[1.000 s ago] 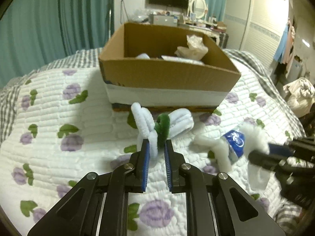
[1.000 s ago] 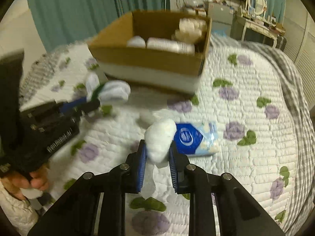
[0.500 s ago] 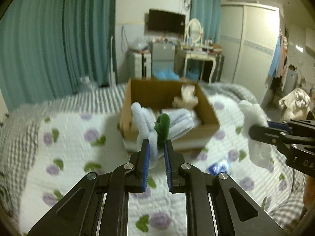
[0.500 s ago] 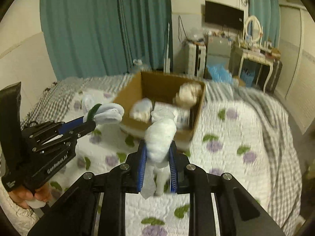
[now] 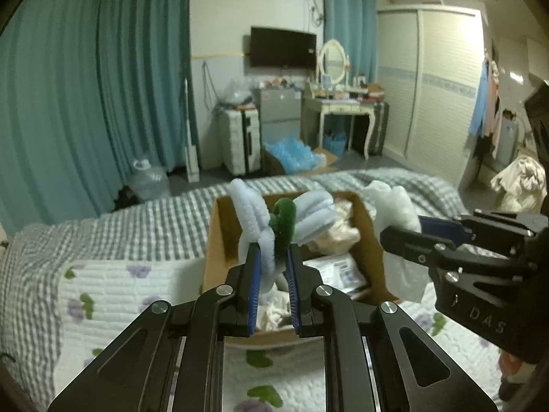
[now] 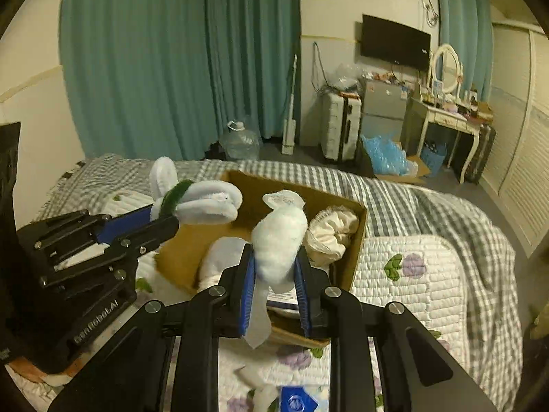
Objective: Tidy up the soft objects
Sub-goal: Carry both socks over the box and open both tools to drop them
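Note:
My left gripper point(image 5: 272, 257) is shut on a fuzzy pale-blue flower with a green stem point(image 5: 279, 221) and holds it above the open cardboard box point(image 5: 214, 240). It also shows in the right wrist view point(image 6: 206, 202), with the left gripper point(image 6: 164, 221) at the left. My right gripper point(image 6: 274, 261) is shut on a white cotton wad in clear wrap point(image 6: 279, 240) over the box point(image 6: 357, 250). The right gripper point(image 5: 399, 231) holds the wad point(image 5: 394, 206) at the box's right side. The box holds a cream cloth bundle point(image 6: 329, 233) and flat packets point(image 5: 334, 271).
The box stands on a bed with a flowered white quilt point(image 5: 113, 295) and a grey checked blanket point(image 6: 429, 199). A blue tissue pack point(image 6: 296, 400) lies on the quilt below my right gripper. Beyond the bed are teal curtains, a suitcase and a dressing table.
Both grippers have risen from the quilt with their objects and moved forward over the box. The tissue pack stayed on the quilt.

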